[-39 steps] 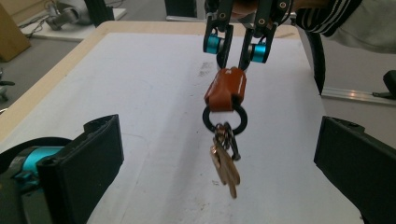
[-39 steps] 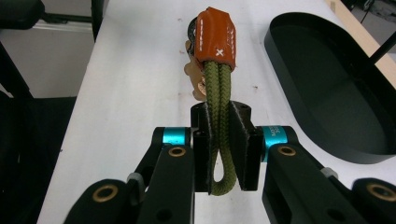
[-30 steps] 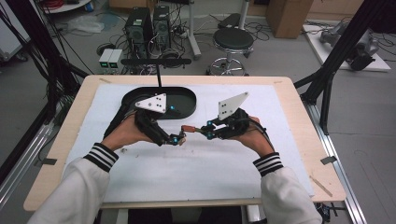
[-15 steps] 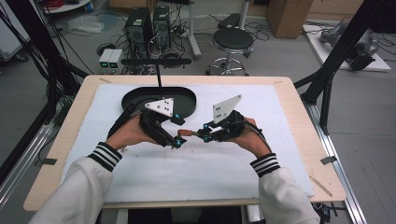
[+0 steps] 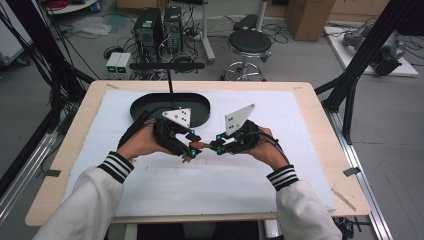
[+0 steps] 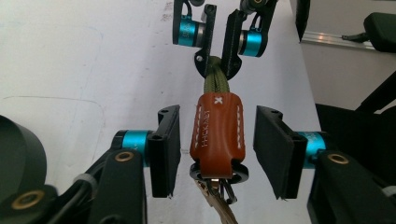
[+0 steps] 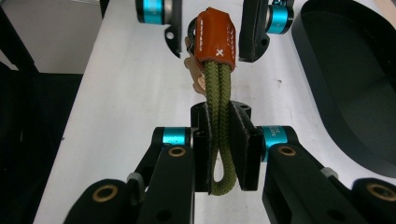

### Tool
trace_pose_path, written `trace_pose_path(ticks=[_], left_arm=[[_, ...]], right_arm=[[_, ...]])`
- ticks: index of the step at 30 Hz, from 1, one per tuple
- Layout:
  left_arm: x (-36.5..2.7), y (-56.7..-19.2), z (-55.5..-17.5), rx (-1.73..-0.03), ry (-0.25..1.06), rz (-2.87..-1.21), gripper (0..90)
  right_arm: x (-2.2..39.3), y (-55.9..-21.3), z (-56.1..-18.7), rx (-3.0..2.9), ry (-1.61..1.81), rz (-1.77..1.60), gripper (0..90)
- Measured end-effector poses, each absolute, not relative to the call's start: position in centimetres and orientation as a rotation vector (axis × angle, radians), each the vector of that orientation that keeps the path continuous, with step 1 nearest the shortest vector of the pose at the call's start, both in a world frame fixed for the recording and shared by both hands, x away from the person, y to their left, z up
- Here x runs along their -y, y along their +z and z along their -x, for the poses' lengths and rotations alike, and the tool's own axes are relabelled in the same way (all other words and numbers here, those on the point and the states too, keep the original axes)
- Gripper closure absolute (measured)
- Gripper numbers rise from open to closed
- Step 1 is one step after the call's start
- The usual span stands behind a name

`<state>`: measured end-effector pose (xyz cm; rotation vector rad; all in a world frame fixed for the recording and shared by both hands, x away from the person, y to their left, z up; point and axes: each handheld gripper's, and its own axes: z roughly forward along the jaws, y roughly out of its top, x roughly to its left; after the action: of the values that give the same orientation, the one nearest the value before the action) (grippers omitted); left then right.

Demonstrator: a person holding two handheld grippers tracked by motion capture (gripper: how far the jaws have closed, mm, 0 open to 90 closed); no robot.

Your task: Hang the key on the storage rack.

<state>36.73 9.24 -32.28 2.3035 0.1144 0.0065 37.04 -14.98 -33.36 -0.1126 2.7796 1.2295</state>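
The right gripper (image 7: 223,154) clamps the keychain's (image 6: 218,133) cord (image 7: 218,116) loop, holding it level so the left gripper's (image 6: 217,151) closing fingers (image 6: 164,149), not yet touching, can take its leather tab (image 7: 215,39).

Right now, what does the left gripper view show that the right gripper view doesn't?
Left gripper view: metal rings and a key under the brown leather tab, between the left gripper jaws, which have just been closing, not yet touching.
Right gripper view: the green cord loop pinched by the right gripper, and the black tray.
Both: tab, cord, white table cover.
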Motion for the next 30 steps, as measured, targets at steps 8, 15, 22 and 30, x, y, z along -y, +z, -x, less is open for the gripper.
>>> trace_pose_path(ticks=[8, 15, 22, 30], left_arm=[[-8.9, -32.3, -36.4, -0.129, 0.025, -2.34, 69.7], [-9.2, -31.8, -36.2, -0.156, 0.056, -2.304, 72.2], [-10.1, -31.2, -36.2, -0.182, 0.087, -2.278, 72.3], [-10.8, -30.8, -36.2, -0.207, 0.114, -2.251, 72.4]], right_arm=[[14.8, -33.4, -37.0, -2.78, 1.217, 0.137, 79.9], [15.1, -33.6, -37.0, -2.718, 1.295, 0.09, 34.0], [16.5, -34.1, -36.3, -2.518, 1.479, -0.087, 0.3], [18.8, -33.4, -36.2, -2.422, 1.586, -0.202, 0.3]])
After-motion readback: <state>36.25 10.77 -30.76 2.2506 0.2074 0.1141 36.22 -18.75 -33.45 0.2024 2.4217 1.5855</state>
